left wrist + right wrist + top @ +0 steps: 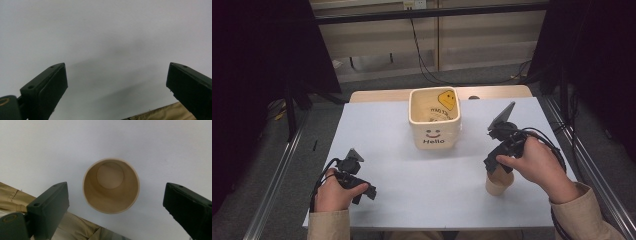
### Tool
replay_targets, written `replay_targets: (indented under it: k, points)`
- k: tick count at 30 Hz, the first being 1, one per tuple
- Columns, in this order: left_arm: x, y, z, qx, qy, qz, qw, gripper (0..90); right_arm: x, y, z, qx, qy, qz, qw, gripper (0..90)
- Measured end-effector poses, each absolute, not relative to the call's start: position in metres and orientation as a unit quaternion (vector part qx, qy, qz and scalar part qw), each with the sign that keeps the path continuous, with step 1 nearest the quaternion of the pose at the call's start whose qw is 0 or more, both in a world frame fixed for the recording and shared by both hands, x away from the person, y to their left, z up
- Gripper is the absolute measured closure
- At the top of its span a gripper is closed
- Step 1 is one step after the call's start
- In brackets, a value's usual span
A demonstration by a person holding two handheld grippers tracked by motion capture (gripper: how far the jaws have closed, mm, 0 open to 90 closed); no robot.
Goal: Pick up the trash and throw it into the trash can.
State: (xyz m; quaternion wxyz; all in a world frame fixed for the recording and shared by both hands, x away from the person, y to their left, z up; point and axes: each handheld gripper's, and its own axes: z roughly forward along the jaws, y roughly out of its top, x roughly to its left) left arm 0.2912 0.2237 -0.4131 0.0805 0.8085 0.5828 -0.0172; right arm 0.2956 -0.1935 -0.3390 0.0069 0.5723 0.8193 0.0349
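A tan paper cup (499, 183) stands upright and empty on the white table (402, 165) at the front right. My right gripper (498, 161) hangs just above it, pointing down, open, with the cup (111, 185) between and below its wide-spread jaws. A cream square bin (434, 119) with a smiley face and "Hello" on its front stands at the table's middle back; a yellow smiley shows inside it. My left gripper (361, 186) rests low near the front left, open over bare table (105, 37), nothing between its jaws.
Metal frame rails (282, 170) run along both sides of the table. Dark curtains (257, 60) hang at left and right. Cables (427, 65) trail on the floor behind. A tan sleeve (165, 113) shows under the left gripper.
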Motion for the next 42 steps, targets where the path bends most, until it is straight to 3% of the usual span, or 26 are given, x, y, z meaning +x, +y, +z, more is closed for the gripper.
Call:
replay_targets:
  k: [27, 42]
  points:
    - [0.290, 0.225, -0.412, 0.811, 0.580, -0.019, 0.077, 3.4, 0.292, -0.194, -0.376, 0.564, 0.825, 0.030, -0.005, 7.6]
    - [0.290, 0.224, -0.411, 0.813, 0.577, -0.016, 0.077, 3.5, 0.289, -0.192, -0.387, 0.553, 0.833, 0.024, 0.000, 16.2]
